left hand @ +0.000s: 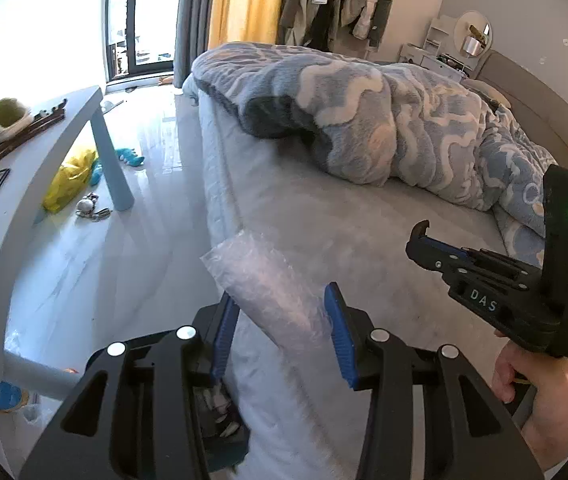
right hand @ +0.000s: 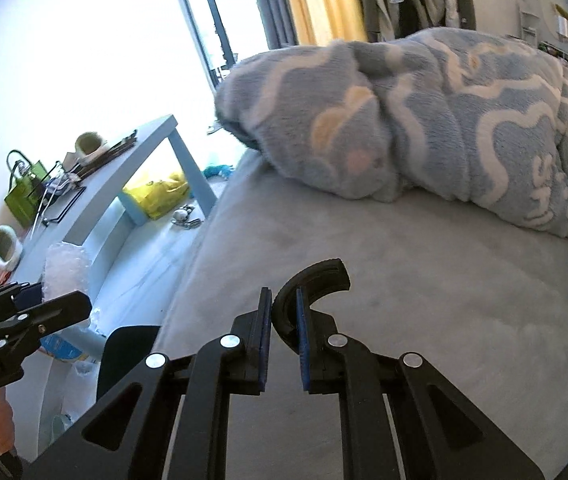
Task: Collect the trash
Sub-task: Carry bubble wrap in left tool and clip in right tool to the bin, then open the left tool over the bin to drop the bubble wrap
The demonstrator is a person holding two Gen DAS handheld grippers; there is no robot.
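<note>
Your left tool (left hand: 284, 320) holds a crumpled sheet of clear bubble-wrap plastic (left hand: 260, 276) between its blue pads, the jaws set partway and pressing on the sheet from both sides. The bubble wrap stands up out of the jaws, above the edge of the grey-sheeted bed (left hand: 324, 220) and the pale glossy floor (left hand: 124, 248) beside it. In the right wrist view the same bubble wrap (right hand: 66, 268) shows at the left, above the left tool's black body (right hand: 24, 320). Your right tool (right hand: 284, 336) has its jaws drawn close together with nothing between the pads; it hangs over the bare part of the bed. A blue and white patterned fleece blanket (left hand: 384, 120) lies bunched on the bed beyond both tools. A light blue table (left hand: 44, 148) stands to the left of the bed, with a yellow plastic bag (left hand: 70, 178) on the floor under it.
</note>
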